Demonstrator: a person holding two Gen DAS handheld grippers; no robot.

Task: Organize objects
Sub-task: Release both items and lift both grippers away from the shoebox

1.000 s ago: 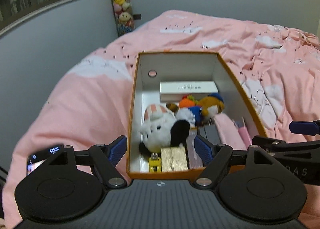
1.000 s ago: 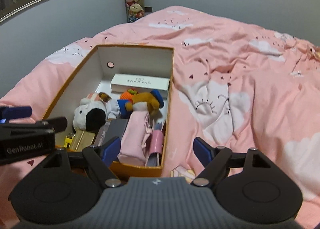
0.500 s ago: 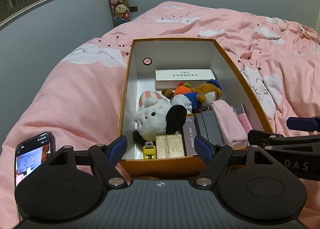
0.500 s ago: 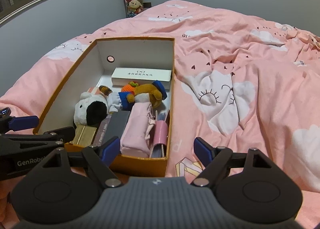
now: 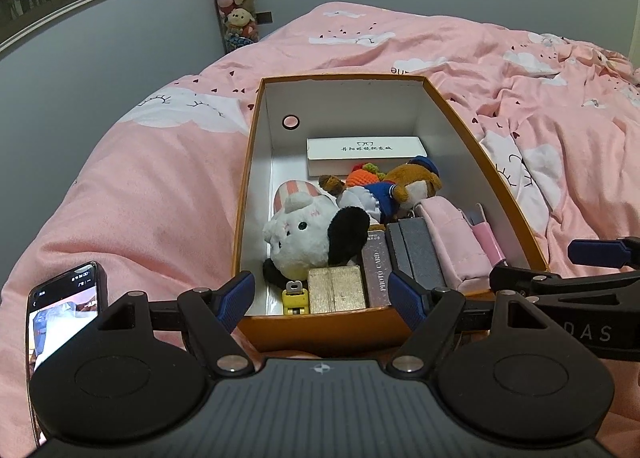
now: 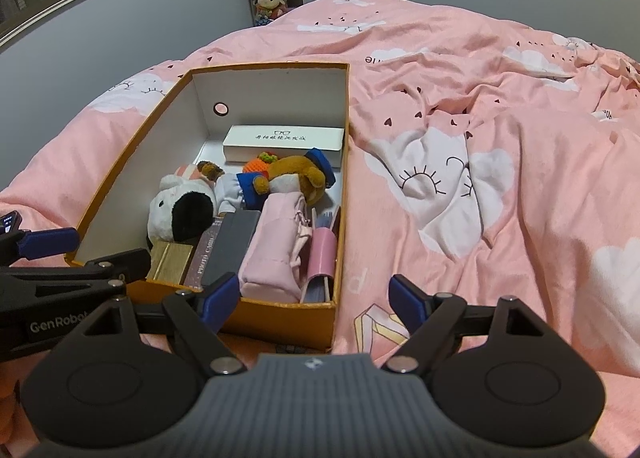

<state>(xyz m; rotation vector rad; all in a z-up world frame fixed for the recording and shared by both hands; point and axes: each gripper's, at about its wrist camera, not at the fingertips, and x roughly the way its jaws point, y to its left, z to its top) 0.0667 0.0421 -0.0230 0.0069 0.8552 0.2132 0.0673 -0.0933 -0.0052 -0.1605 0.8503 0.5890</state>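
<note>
Progress looks near complete: we see plush toys (image 5: 316, 234), glasses case (image 5: 366, 153) and pink pouch (image 6: 276, 254) packed inside the orange box (image 5: 256, 161) on the bed. Left gripper (image 5: 322, 294) and right gripper (image 6: 314, 294) hover with jaws apart, empty; only a phone (image 5: 64, 310) lies outside.

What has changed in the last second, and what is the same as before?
Both grippers rose and tilted down over the orange box, so more of its floor shows and a phone has come fully into view. Left gripper and right gripper stay open and empty. The white plush and other contents have not moved.
</note>
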